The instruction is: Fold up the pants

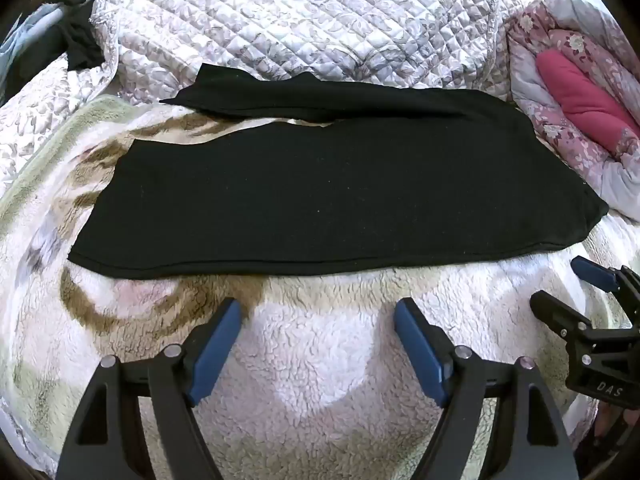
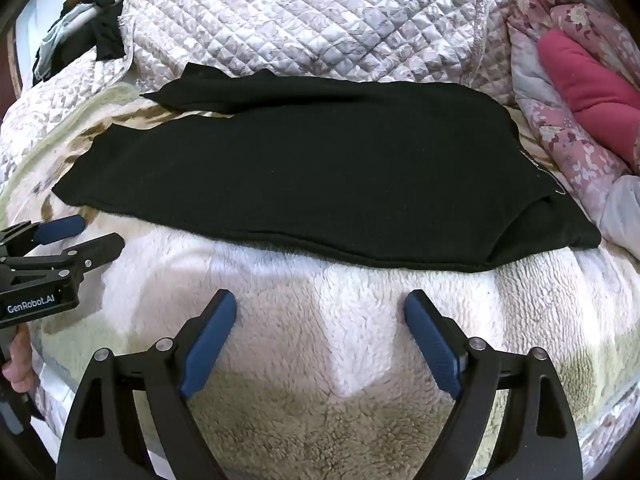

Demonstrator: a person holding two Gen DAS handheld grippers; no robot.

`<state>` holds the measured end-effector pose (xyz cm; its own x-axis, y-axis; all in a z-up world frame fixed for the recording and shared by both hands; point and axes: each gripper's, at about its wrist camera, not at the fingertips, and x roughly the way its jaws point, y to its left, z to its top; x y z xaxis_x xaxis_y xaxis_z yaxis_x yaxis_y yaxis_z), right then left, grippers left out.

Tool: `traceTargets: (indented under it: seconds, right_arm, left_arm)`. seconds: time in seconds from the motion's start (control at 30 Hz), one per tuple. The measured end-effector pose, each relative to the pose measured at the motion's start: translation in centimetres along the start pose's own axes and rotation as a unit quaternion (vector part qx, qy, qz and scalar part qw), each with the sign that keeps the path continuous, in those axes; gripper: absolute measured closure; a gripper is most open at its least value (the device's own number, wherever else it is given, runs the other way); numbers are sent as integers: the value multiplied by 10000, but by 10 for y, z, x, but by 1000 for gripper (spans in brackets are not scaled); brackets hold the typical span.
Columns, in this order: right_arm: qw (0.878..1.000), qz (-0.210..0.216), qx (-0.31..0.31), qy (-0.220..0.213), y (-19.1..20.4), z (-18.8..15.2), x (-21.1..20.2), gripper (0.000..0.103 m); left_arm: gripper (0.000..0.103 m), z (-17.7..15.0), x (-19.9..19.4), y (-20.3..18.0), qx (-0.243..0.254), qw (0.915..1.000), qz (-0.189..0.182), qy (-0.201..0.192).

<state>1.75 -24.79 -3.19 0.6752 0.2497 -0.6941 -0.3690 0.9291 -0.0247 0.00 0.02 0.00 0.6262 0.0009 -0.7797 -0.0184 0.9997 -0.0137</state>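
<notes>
Both views are evenly and brightly lit by soft, daylight-like light. A pale sheen is seen on the quilted cover [image 1: 300, 12], and soft shadows are cast on the fleece blanket [image 2: 320, 312]. The black pants [image 1: 320, 200] are rendered almost without detail. Strong fisheye bending and dark corners are seen at the edges. Focus is sharp centrally.

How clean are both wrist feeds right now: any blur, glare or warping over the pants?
Left wrist view: sharp, fisheye bows the black pants, whose folds vanish into the dark, corners vignetted. Right wrist view: equally sharp, no glare, soft shadow on the fleece blanket between the open fingers, same barrel warp.
</notes>
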Motion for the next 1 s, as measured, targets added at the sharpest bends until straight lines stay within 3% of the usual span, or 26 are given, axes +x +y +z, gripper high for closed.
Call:
traceTargets:
  seconds: [1.0]
  right_arm:
    - [10000,1,3,16,3,0,1,16]
  left_arm:
    - [22,-3,-1,-3,39,10000,55,-47]
